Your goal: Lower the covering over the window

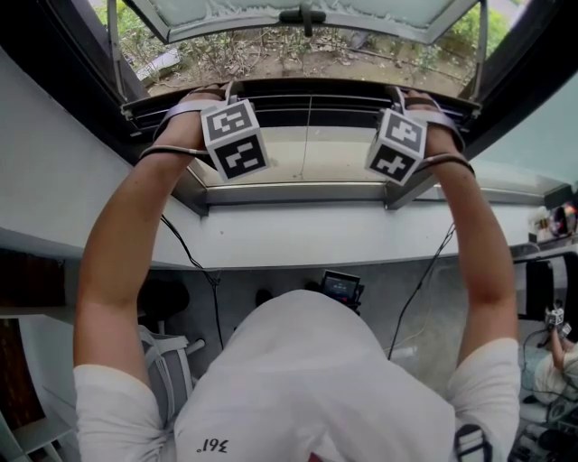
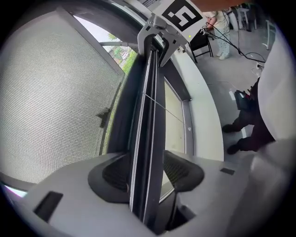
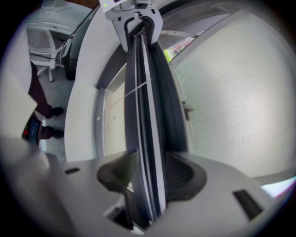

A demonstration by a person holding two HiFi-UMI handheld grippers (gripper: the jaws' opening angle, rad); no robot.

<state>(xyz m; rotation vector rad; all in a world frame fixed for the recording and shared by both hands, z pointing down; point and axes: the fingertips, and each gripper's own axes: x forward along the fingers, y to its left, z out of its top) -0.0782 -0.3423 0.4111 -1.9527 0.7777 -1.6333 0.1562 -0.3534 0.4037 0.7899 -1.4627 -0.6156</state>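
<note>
The window covering ends in a dark bottom bar (image 1: 307,101) that runs across the window frame. Fine mesh (image 2: 51,102) (image 3: 240,102) stretches away from the bar on its outer side. My left gripper (image 1: 209,97) straddles the bar's left part and my right gripper (image 1: 408,97) its right part. In the left gripper view the bar (image 2: 148,115) passes between the pads of the left gripper (image 2: 145,173), with light showing beside the right pad (image 2: 182,171). In the right gripper view the bar (image 3: 145,92) lies between the pads of the right gripper (image 3: 148,173), a gap beside the left pad (image 3: 118,171).
Beyond the bar an outward-opening pane (image 1: 307,18) with a handle hangs over bare ground. A thin cord (image 1: 308,135) crosses the opening under the bar. A wide white sill (image 1: 298,236) lies below. A chair (image 1: 167,361), cables and another person (image 1: 553,361) are on the floor.
</note>
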